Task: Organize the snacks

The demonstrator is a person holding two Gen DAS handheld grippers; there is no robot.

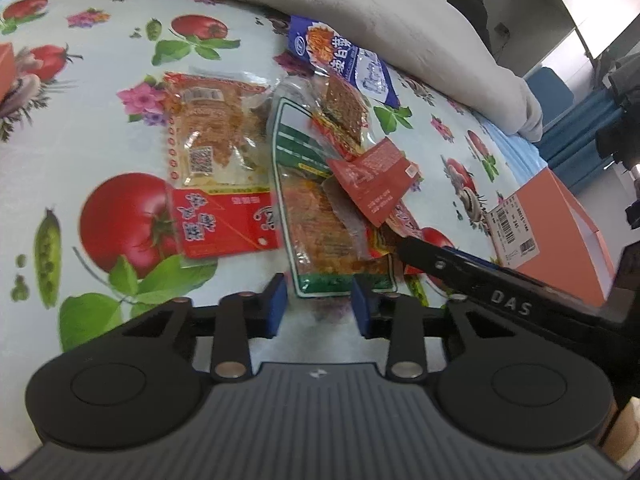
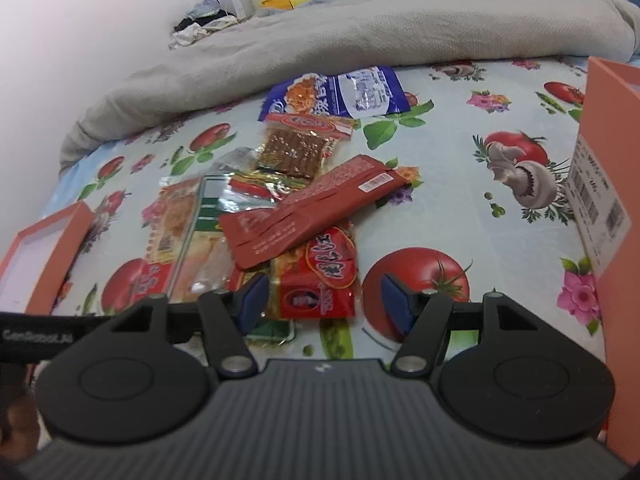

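A pile of snack packets lies on a fruit-print cloth. In the left wrist view my left gripper (image 1: 319, 304) is open, its blue pads either side of the near end of a long clear packet with green trim (image 1: 316, 216). A red-and-orange packet (image 1: 218, 168) lies left of it, a red sachet (image 1: 372, 176) on top, a blue packet (image 1: 344, 60) behind. In the right wrist view my right gripper (image 2: 326, 304) is open around the near end of a red packet (image 2: 320, 280). The red sachet (image 2: 312, 208) and blue packet (image 2: 340, 92) lie beyond.
An orange box with a barcode label stands at the right (image 2: 608, 200), also in the left wrist view (image 1: 560, 224). An orange box lid (image 2: 36, 248) lies at the left. A grey blanket (image 2: 320, 40) is bunched behind the snacks. The right gripper's finger (image 1: 460, 268) reaches into the left view.
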